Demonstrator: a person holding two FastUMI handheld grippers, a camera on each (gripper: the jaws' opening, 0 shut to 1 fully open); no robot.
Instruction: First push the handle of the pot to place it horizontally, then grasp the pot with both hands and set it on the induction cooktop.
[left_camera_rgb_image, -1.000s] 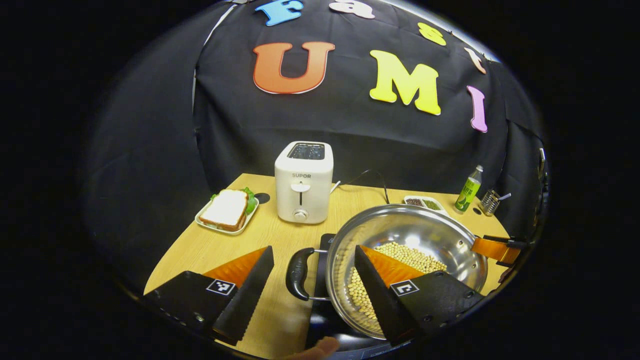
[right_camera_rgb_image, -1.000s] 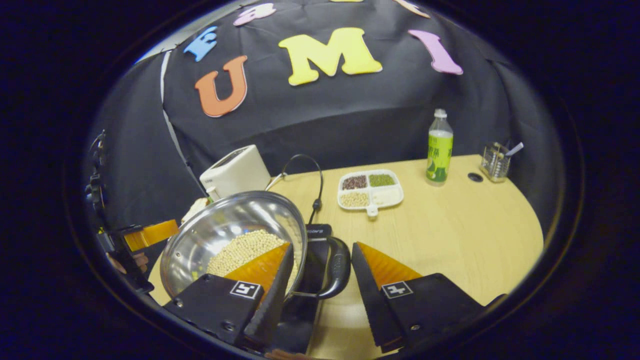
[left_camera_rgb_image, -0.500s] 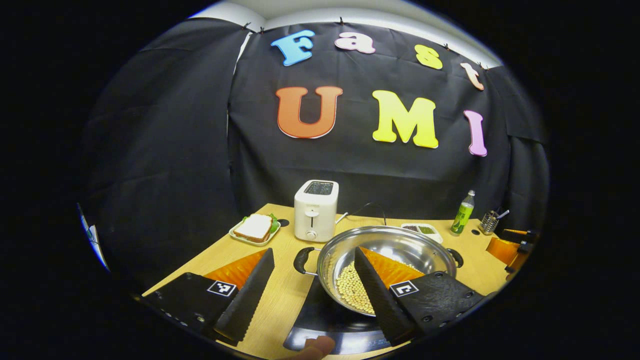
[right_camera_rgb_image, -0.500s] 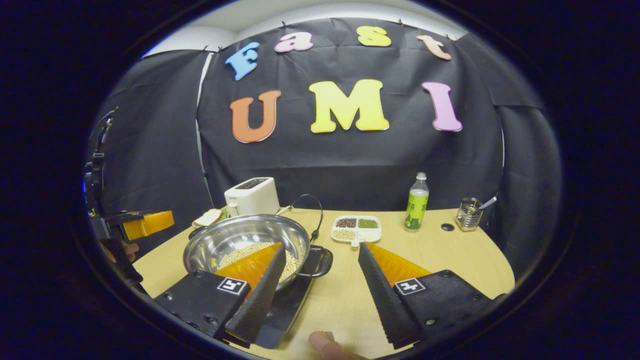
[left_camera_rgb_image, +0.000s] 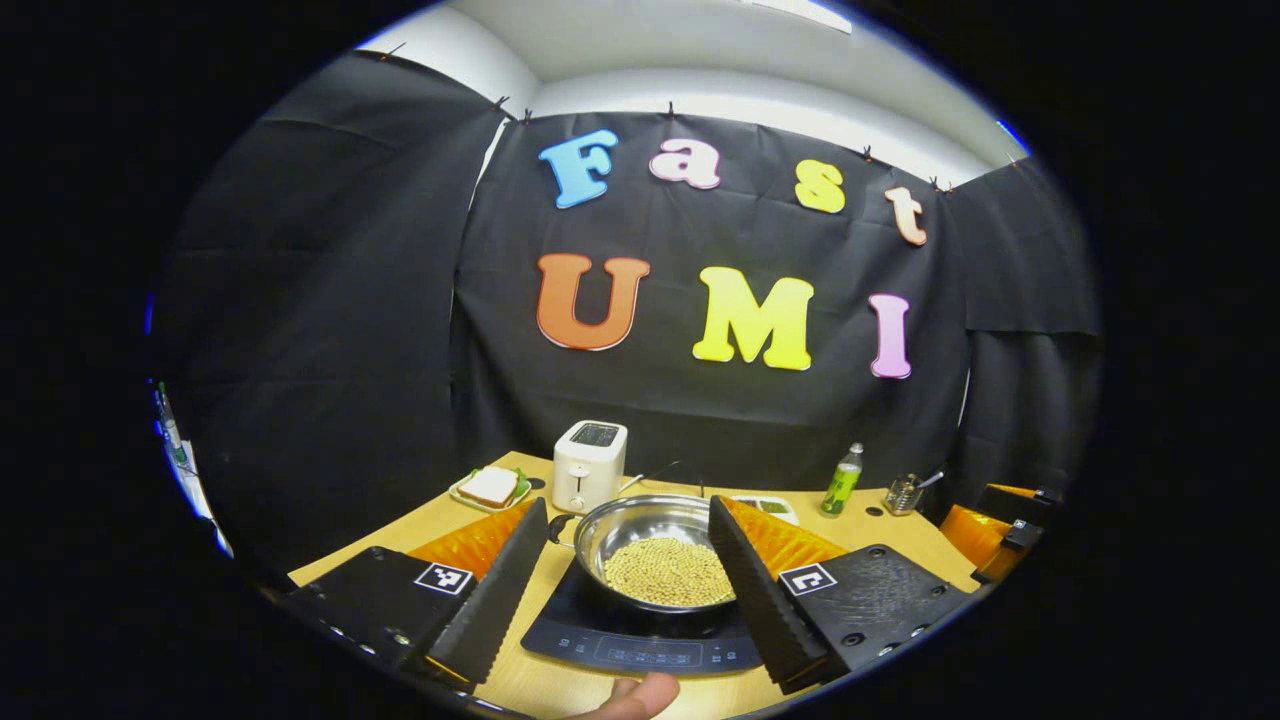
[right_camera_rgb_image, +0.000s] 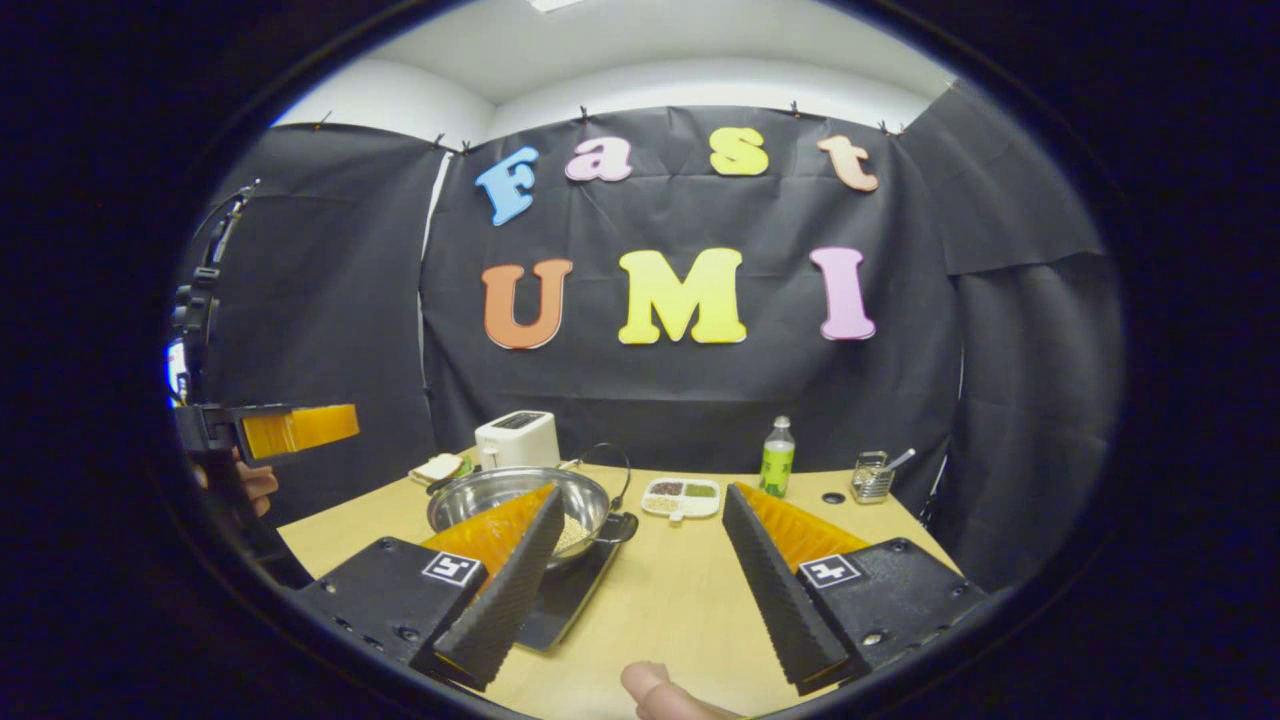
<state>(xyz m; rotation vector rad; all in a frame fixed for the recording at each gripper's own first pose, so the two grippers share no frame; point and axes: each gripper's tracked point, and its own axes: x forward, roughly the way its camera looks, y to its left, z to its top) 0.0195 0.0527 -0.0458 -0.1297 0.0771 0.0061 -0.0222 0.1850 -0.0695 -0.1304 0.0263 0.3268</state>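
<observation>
Pot (left_camera_rgb_image: 655, 545) sits on the induction cooktop (left_camera_rgb_image: 640, 640), beyond both grippers' released jaws.

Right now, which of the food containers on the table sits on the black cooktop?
The steel pot of pale beans, on the cooktop. The sandwich plate and the divided tray rest on bare table farther back.

In your left gripper view the pot's (left_camera_rgb_image: 655, 550) right handle sits behind a finger (left_camera_rgb_image: 750, 590) of the left gripper (left_camera_rgb_image: 625, 585), the cooktop's (left_camera_rgb_image: 640, 645) panel markings are too small to read, and in your right gripper view the pot's near side hides behind a finger (right_camera_rgb_image: 500, 590).
</observation>
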